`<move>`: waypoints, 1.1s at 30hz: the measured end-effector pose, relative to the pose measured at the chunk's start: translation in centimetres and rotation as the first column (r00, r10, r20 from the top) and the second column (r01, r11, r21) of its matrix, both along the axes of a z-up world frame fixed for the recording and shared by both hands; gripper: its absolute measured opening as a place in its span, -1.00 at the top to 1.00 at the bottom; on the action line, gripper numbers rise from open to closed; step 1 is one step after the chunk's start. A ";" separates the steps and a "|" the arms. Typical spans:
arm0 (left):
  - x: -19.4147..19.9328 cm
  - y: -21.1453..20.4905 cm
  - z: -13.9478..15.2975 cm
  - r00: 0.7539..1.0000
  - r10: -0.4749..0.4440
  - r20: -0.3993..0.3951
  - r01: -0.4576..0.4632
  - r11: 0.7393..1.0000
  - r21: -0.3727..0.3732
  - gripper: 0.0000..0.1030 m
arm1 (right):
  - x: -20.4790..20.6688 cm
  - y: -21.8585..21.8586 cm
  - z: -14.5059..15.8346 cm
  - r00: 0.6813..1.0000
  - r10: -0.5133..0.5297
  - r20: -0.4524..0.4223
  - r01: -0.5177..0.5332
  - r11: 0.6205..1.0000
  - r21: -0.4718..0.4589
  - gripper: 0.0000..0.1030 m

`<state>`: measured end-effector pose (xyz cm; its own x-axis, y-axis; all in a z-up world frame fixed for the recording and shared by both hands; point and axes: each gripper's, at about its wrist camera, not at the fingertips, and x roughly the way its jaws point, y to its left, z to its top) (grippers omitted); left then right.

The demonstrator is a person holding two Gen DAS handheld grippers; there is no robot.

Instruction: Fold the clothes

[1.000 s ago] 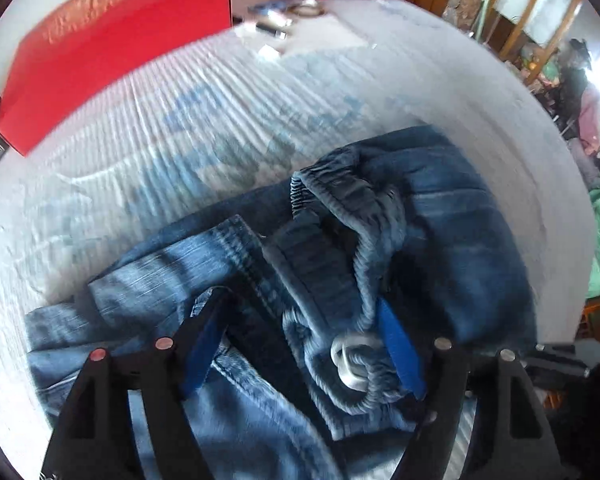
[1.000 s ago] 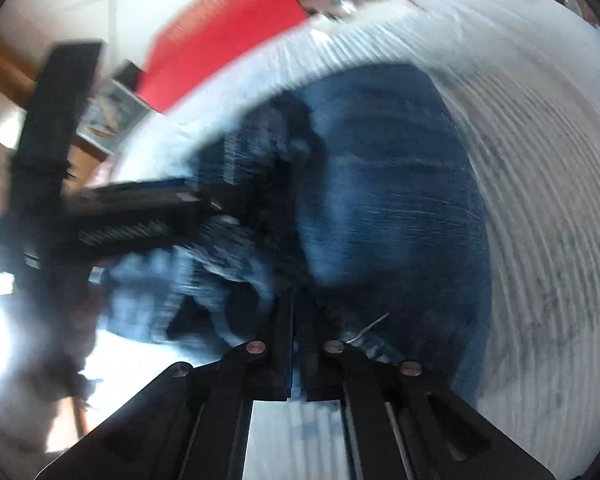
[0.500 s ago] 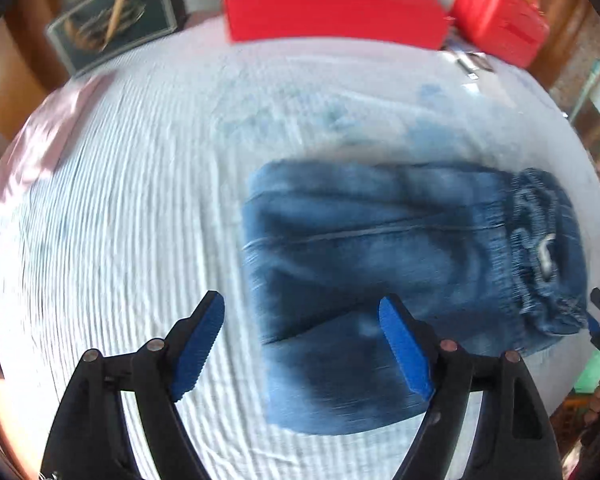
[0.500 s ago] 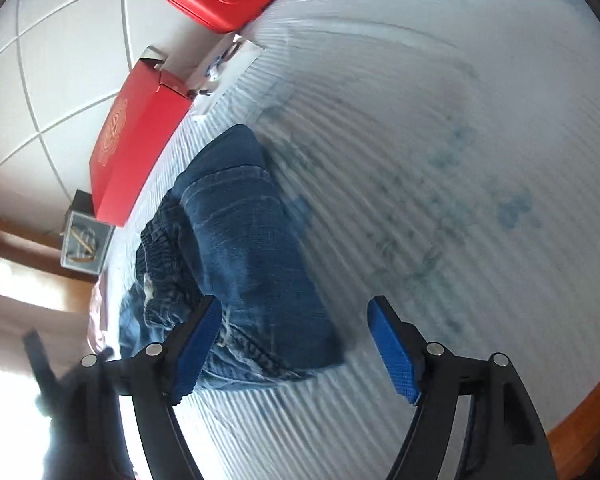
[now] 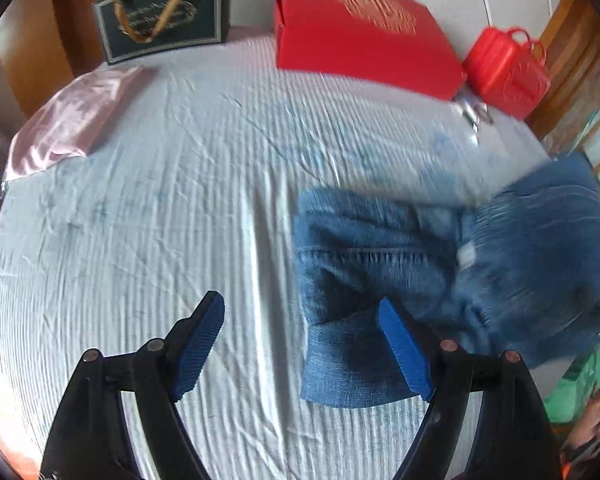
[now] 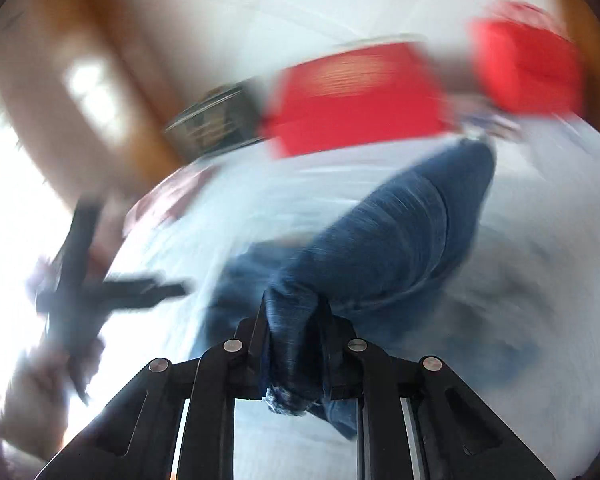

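Note:
A pair of blue jeans (image 5: pixel 400 256) lies folded on the pale striped bedsheet (image 5: pixel 160 200), right of centre in the left wrist view. Their far right part is lifted and blurred. My left gripper (image 5: pixel 300 340) is open and empty, held above the sheet just left of the jeans' near edge. In the blurred right wrist view, my right gripper (image 6: pixel 296 320) is shut on a bunch of the jeans (image 6: pixel 400 240), which trail away from it over the bed.
A red flat box (image 5: pixel 364 40) and a red case (image 5: pixel 508 72) sit at the bed's far edge. A dark gift bag (image 5: pixel 164 12) stands far left. A pink cloth (image 5: pixel 68 128) lies at the left edge. Small metal items (image 5: pixel 474 110) lie near the case.
My right gripper, open half a second ago, has shut on the jeans and lifts one end. My left gripper stays open and has drawn back slightly to the left.

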<state>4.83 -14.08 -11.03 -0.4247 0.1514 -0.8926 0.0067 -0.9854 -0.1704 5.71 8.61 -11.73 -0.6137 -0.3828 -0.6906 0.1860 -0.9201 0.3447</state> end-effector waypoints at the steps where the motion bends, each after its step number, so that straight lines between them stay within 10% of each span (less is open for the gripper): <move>1: 0.1 -0.5 0.3 1.000 0.014 -0.007 -0.014 1.000 0.001 -0.56 | -1.1 -2.4 -1.0 0.998 0.063 0.017 -0.063 0.998 0.012 0.63; 7: 0.1 -1.4 0.0 0.999 0.045 0.013 -0.046 0.999 0.028 -0.55 | -6.4 -10.5 -9.5 0.955 0.225 0.195 -0.229 0.973 -0.005 0.43; 10: -0.4 -0.8 -1.0 0.999 0.030 0.035 -0.031 0.999 0.036 -0.56 | -6.2 -9.4 -8.0 0.960 0.215 0.178 -0.207 0.976 -0.062 0.35; 15: -1.0 0.4 -1.2 0.999 0.009 0.038 -0.012 0.997 0.078 -0.55 | -2.3 -3.2 -2.8 0.993 0.099 0.058 -0.092 0.989 -0.119 -0.48; 20: -0.8 1.2 -0.9 0.999 -0.004 0.042 0.003 0.999 0.032 -0.56 | -0.7 2.4 -2.4 0.994 -0.042 0.097 0.054 0.991 -0.125 -0.43; 23: 0.1 1.3 -0.2 0.999 0.000 0.037 -0.001 1.000 0.022 -0.56 | -0.8 4.6 -5.2 0.974 -0.077 0.211 0.111 0.982 -0.153 0.52; 33: -0.4 4.8 -1.4 0.996 -0.093 0.018 0.092 0.996 0.016 -0.98 | -1.2 4.3 -8.4 0.957 -0.090 0.277 0.137 0.978 -0.156 0.34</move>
<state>4.42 -9.27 -12.40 -0.3918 0.2030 -0.8974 -0.0811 -0.9792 -0.1860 4.54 12.90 -20.12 -0.4619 -0.4485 -0.7652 -0.0365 -0.8524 0.5217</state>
